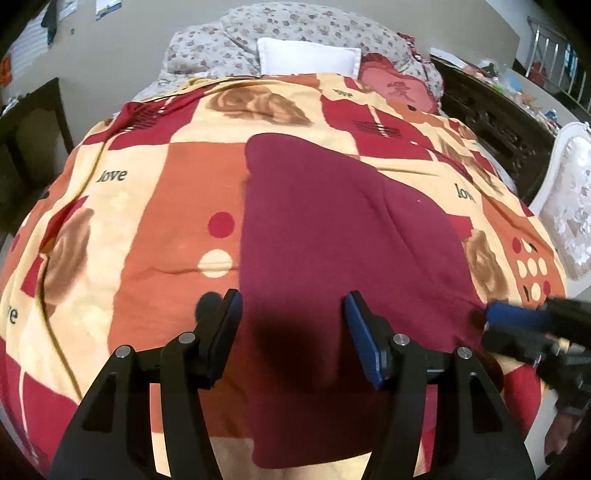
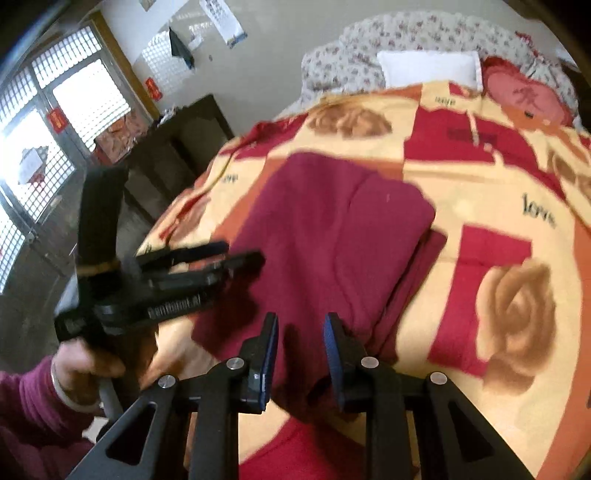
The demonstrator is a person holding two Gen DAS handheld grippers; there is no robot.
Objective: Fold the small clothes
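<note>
Item: maroon garment point(image 1: 332, 229), partly folded, on the bed.

We find it lying flat in layers on the patterned blanket point(image 1: 147, 206), one folded edge stepped along its right side. Our left tongs point(image 1: 293, 306) hover wide open over its near edge, empty. Our right tongs point(image 2: 301, 328) stand parted and empty at the near right corner. We judge a further fold pending; next, both tongs must pinch the near edge and carry it over. Beyond: white pillow point(image 1: 308, 55), floral quilt point(image 1: 295, 26), dark cabinet point(image 2: 177, 147), bright grilled windows point(image 2: 55, 122).
</note>
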